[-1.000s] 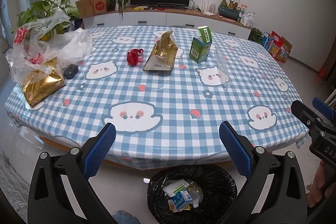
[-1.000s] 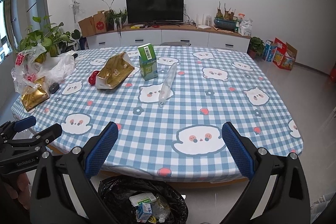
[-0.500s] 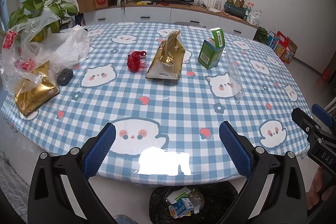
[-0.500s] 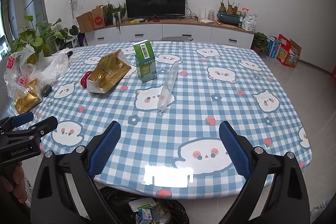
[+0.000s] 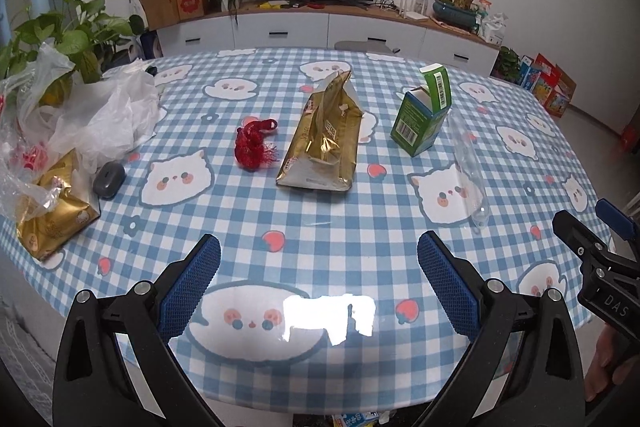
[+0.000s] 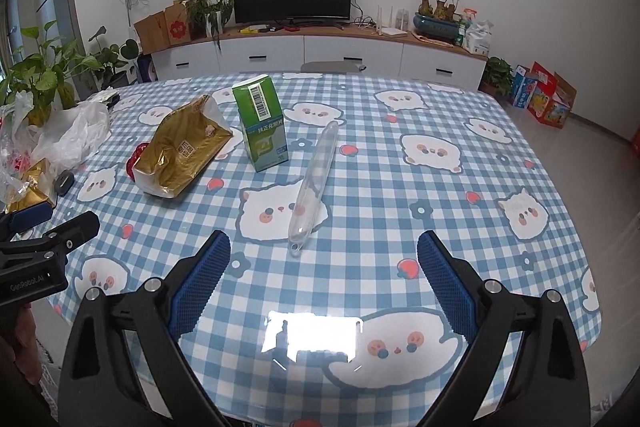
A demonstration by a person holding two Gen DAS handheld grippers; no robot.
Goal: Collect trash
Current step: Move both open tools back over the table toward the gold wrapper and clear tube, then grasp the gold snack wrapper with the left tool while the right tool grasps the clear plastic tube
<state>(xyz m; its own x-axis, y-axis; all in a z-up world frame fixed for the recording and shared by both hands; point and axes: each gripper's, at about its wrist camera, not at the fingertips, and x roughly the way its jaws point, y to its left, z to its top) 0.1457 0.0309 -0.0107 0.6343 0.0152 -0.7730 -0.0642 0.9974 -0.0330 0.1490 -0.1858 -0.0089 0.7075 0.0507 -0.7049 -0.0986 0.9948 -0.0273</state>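
Observation:
On the checked tablecloth (image 5: pixel 320 227) lie a gold foil bag (image 5: pixel 322 143), a red net scrap (image 5: pixel 256 145), a green carton (image 5: pixel 424 117) with its flap open and a clear plastic tube (image 5: pixel 470 169). They also show in the right wrist view: gold bag (image 6: pixel 182 151), carton (image 6: pixel 262 125), tube (image 6: pixel 316 183). My left gripper (image 5: pixel 319 283) is open and empty above the table's near edge. My right gripper (image 6: pixel 323 281) is open and empty, just short of the tube's near end.
At the left edge are white plastic bags (image 5: pixel 100 115), a second gold bag (image 5: pixel 52 211), a grey mouse (image 5: pixel 109 179) and a potted plant (image 5: pixel 68 39). A sliver of trash (image 5: pixel 356 419) shows below the table edge. A TV cabinet (image 6: pixel 320 55) stands behind.
Both grippers have moved up and forward over the table's near edge. The black bin below has dropped almost out of view. Both stay open.

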